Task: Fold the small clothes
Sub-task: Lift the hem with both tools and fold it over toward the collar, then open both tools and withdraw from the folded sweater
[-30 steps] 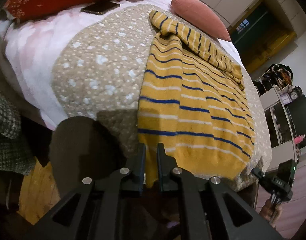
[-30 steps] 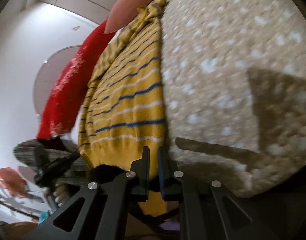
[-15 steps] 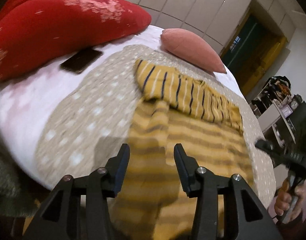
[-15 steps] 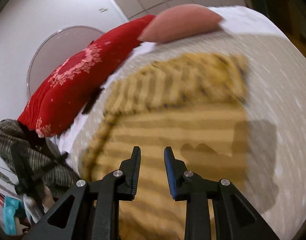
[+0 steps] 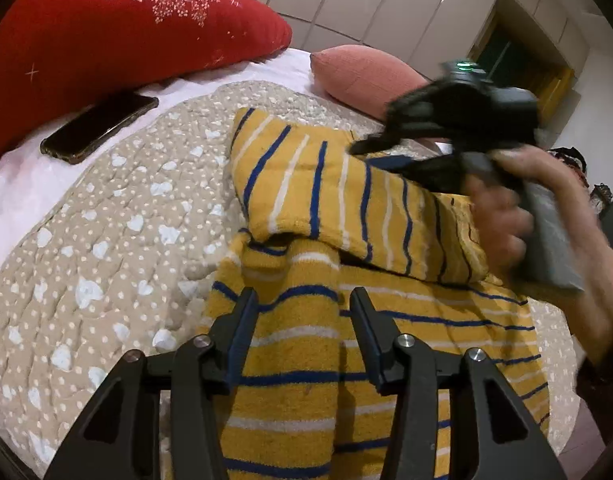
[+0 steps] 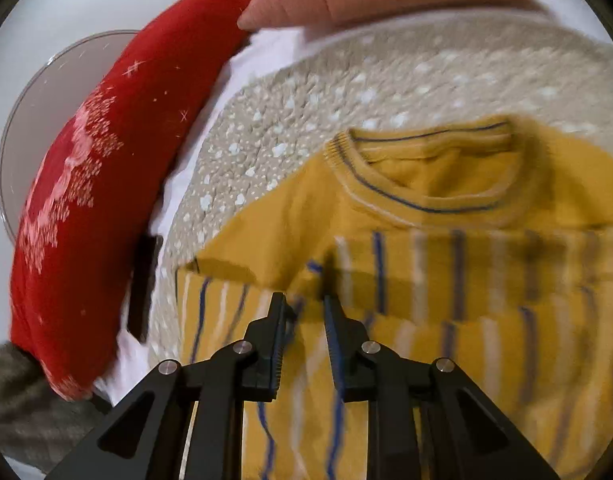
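A yellow sweater point(image 5: 306, 184) with blue and white stripes lies flat on the bed, one sleeve folded across its chest. My left gripper point(image 5: 302, 294) hovers just over the body below that sleeve. Its jaws are opening, and a ridge of the knit lies under the gap without being pinched. A hand point(image 5: 506, 208) carries the right gripper in blur over the sweater's right side. In the right wrist view, the right gripper point(image 6: 304, 298) hangs above the folded sleeve, below the collar point(image 6: 426, 168). Its jaws are closing with nothing between them.
The sweater rests on a beige dotted quilt point(image 5: 106, 260). A dark phone point(image 5: 98, 126) lies beside a large red pillow point(image 5: 106, 32) at the far left. A pink pillow point(image 5: 366, 76) sits at the head of the bed. Grey knit fabric point(image 6: 18, 400) hangs off the bed's edge.
Both grippers let go of the sweater's hem at the bed edge and opened. They travelled up the sweater toward the sleeve and collar. The right one swept furthest, into the left wrist view.
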`<state>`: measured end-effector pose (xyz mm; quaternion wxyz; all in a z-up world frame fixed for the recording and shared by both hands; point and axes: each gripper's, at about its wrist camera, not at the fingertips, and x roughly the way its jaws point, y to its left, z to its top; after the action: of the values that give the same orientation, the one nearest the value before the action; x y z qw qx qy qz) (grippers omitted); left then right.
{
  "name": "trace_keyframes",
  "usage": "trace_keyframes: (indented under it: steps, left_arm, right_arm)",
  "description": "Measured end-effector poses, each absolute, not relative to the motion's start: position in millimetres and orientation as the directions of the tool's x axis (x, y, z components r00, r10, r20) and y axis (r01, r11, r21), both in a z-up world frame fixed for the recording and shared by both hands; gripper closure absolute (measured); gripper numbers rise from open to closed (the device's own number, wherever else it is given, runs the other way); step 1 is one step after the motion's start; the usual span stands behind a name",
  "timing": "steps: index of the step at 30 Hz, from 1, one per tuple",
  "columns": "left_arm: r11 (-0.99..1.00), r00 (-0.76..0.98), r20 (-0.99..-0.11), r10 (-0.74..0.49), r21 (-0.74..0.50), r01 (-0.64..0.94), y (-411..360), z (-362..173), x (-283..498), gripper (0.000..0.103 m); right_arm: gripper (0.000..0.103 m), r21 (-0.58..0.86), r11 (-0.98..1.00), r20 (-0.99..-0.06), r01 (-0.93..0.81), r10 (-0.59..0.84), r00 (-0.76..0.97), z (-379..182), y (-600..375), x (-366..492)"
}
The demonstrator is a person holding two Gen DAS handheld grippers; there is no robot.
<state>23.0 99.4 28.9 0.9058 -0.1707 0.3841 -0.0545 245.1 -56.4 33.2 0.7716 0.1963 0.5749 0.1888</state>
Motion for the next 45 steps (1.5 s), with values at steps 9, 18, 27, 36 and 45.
trace_keyframes:
  steps: [9,18,27,36,45]
  left_arm:
    - [0.936,0.686,-0.690,-0.230,-0.350,-0.038,100.6,23.0,26.3,0.052]
    - [0.942,0.678,-0.704,-0.210,-0.331,-0.051,100.4,22.4,28.0,0.050]
    - [0.943,0.681,-0.703,-0.204,-0.329,-0.057,103.5,21.2,25.7,0.050]
    - [0.952,0.674,-0.715,-0.187,-0.300,-0.054,98.0,22.1,26.9,0.046]
    - [0.951,0.665,-0.719,-0.203,-0.305,-0.040,97.1,21.8,28.0,0.041]
  right_arm:
    - [0.078,0.433,0.889,-0.837,-0.149,0.458,0.300,37.2,-9.2,278.9]
    - [0.070,0.424,0.871,-0.794,-0.247,0.489,0.361,70.8,-59.1,197.8]
    - [0.086,0.333,0.940,-0.843,0.079,0.259,0.471,41.5,-233.8,161.7]
    - [0.077,0.296,0.940,-0.807,0.171,0.150,0.572,78.1,-257.4,133.5]
    - [0.067,0.298,0.947,-0.851,0.118,0.208,0.481,46.4,-231.1,127.5]
